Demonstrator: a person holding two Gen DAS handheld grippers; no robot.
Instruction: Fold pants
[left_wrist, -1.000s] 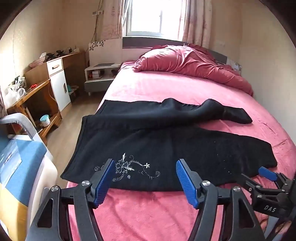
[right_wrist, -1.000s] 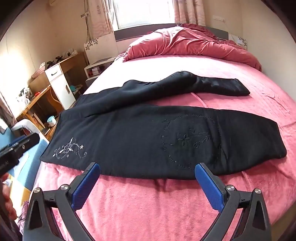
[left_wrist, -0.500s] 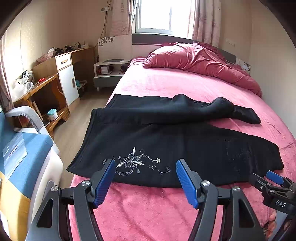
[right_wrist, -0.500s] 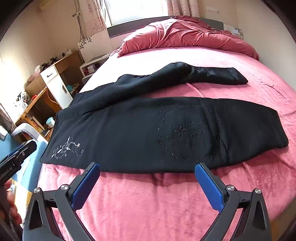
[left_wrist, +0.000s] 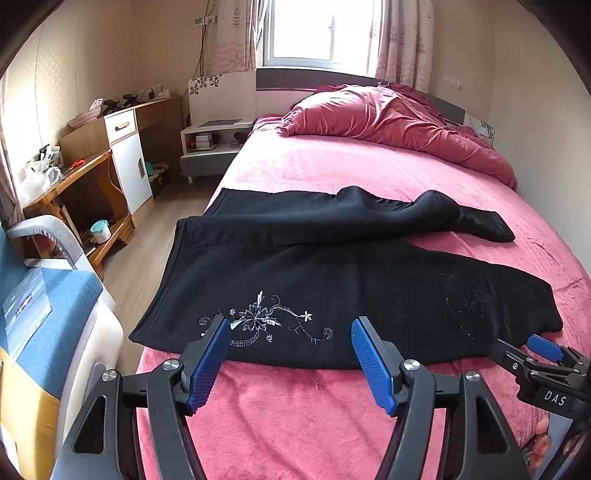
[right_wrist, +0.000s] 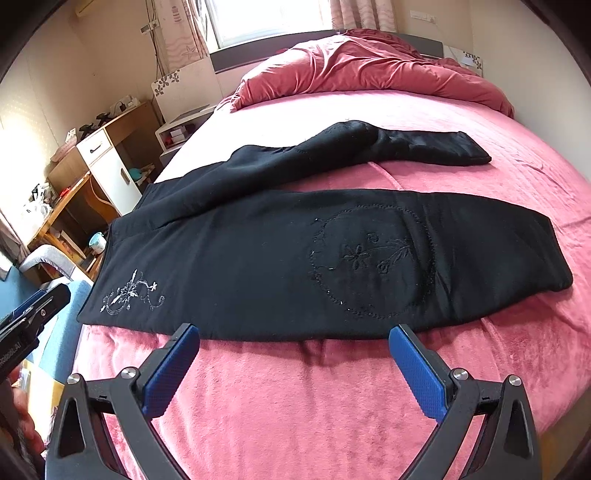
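Note:
Black pants lie spread across the pink bed, waistband to the left, legs to the right. The near leg lies flat; the far leg is rumpled and angled away. White floral embroidery sits near the waist, and a round stitched motif on the near leg. My left gripper is open and empty just in front of the pants' near edge by the embroidery. My right gripper is open and empty at the near leg's edge; it also shows in the left wrist view.
The pink bed has a heaped red duvet at its head. A wall runs along the right. On the left stand a blue-topped box, a wooden desk, a cabinet and a nightstand.
Both grippers have drawn back and risen a little, so the pants sit farther off and more of the room shows. Both stay open. The pants have not moved.

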